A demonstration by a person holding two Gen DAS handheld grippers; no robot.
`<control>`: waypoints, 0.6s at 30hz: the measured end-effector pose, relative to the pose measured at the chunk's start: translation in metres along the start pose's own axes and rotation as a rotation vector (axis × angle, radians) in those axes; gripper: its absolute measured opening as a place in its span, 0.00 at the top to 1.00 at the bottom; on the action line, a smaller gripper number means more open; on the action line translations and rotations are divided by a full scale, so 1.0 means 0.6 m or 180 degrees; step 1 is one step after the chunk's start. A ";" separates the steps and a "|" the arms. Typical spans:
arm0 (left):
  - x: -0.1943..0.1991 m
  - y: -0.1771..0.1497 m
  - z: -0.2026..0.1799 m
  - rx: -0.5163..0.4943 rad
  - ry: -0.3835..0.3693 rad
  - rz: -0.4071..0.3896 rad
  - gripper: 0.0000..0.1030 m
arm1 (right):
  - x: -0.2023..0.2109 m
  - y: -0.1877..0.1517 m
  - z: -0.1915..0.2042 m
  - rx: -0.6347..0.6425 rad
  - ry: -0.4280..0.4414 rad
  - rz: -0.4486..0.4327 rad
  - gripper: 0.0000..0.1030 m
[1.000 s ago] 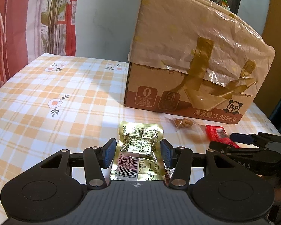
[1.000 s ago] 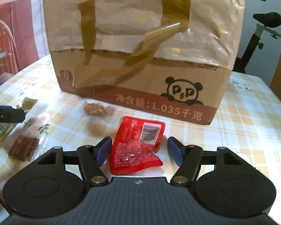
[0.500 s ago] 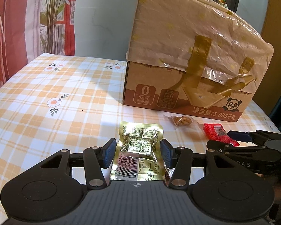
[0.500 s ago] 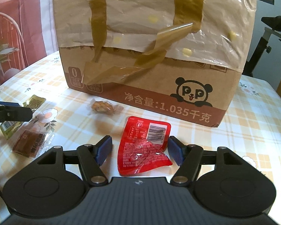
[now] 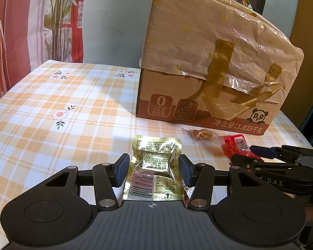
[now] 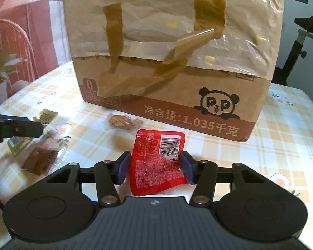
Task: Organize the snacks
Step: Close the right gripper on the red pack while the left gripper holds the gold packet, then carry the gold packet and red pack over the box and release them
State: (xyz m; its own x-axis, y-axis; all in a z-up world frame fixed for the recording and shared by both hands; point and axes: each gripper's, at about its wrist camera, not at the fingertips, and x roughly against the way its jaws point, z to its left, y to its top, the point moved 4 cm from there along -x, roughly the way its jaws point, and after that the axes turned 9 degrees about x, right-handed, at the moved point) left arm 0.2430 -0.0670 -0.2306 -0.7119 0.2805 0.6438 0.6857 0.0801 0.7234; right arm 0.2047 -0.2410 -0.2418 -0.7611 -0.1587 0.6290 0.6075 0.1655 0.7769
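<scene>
A gold foil snack packet (image 5: pixel 154 167) lies on the checked tablecloth between the pads of my left gripper (image 5: pixel 153 171); the pads stand at its sides and touch them. A red snack packet (image 6: pixel 157 159) sits between the pads of my right gripper (image 6: pixel 154 167), which press its edges. The red packet (image 5: pixel 235 145) and the right gripper (image 5: pixel 260 156) also show in the left wrist view. A clear-wrapped nut snack (image 6: pixel 121 121) lies in front of the cardboard box (image 6: pixel 173 62). A brown snack packet (image 6: pixel 41 159) lies to the left.
The tall cardboard box (image 5: pixel 208 73), lined with a plastic bag and loose tape, stands at the back of the table (image 5: pixel 62 104). The left gripper (image 6: pixel 14 128) shows at the right wrist view's left edge. An exercise bike (image 6: pixel 302 33) stands behind.
My right gripper has closed in on the red packet and its pads now touch it. The left gripper has stayed around the gold packet. The box looks nearer in the right view.
</scene>
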 end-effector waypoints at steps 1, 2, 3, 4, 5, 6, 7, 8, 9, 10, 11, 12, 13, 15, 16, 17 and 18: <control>0.000 0.000 0.000 0.0000 0.0000 0.0001 0.48 | 0.002 0.000 0.000 0.0007 0.0014 -0.0028 0.48; 0.000 0.000 0.000 0.0000 -0.0001 0.0001 0.48 | 0.004 0.001 0.002 0.0017 0.0014 -0.0065 0.48; 0.000 0.000 0.000 -0.0001 -0.0001 0.0002 0.48 | 0.007 0.002 0.002 0.0025 0.0019 -0.0110 0.48; 0.000 0.000 0.000 -0.0002 0.0000 0.0002 0.48 | 0.010 0.002 0.002 0.0026 0.0027 -0.0140 0.48; 0.000 -0.001 -0.001 -0.0002 0.0001 0.0001 0.48 | 0.012 0.003 0.002 0.0022 0.0045 -0.0165 0.48; 0.000 0.000 -0.001 -0.0007 0.0000 0.0001 0.48 | 0.012 0.003 0.003 0.0014 0.0052 -0.0176 0.48; 0.001 0.000 -0.001 -0.0013 -0.0002 -0.0001 0.48 | 0.013 0.004 0.002 0.0002 0.0056 -0.0183 0.48; 0.002 0.000 -0.001 -0.0018 -0.0002 -0.0002 0.48 | 0.013 0.004 0.001 -0.0012 0.0059 -0.0187 0.48; 0.003 0.000 -0.001 -0.0024 -0.0005 -0.0004 0.48 | 0.013 0.004 0.000 -0.0019 0.0063 -0.0187 0.48; 0.004 0.001 -0.002 -0.0029 -0.0005 -0.0007 0.48 | 0.013 0.004 0.000 -0.0021 0.0067 -0.0187 0.48; 0.006 0.001 -0.003 -0.0034 -0.0005 -0.0010 0.48 | 0.014 0.004 0.001 -0.0018 0.0072 -0.0191 0.48; 0.007 0.002 -0.003 -0.0039 -0.0001 -0.0017 0.48 | 0.015 0.004 0.002 -0.0011 0.0076 -0.0195 0.48; 0.009 0.004 -0.004 -0.0050 0.0008 -0.0024 0.48 | 0.015 0.004 0.003 -0.0005 0.0076 -0.0199 0.48; 0.018 0.010 -0.006 -0.0086 0.0023 -0.0075 0.48 | 0.020 0.005 0.005 0.0007 0.0067 -0.0218 0.48; 0.026 0.016 -0.008 -0.0101 0.0010 -0.0119 0.48 | 0.025 0.006 0.008 0.0021 0.0076 -0.0250 0.48; 0.033 0.022 -0.010 -0.0113 -0.0002 -0.0162 0.48 | 0.032 0.006 0.013 0.0044 0.0093 -0.0291 0.48; 0.041 0.029 -0.012 -0.0129 -0.0015 -0.0213 0.48 | 0.040 0.007 0.016 0.0072 0.0121 -0.0341 0.48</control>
State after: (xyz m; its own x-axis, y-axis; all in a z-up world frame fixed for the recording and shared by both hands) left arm 0.2367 -0.0657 -0.2004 -0.7552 0.2803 0.5926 0.6299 0.0599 0.7744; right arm 0.1871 -0.2347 -0.2236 -0.8120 -0.2133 0.5433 0.5175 0.1674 0.8391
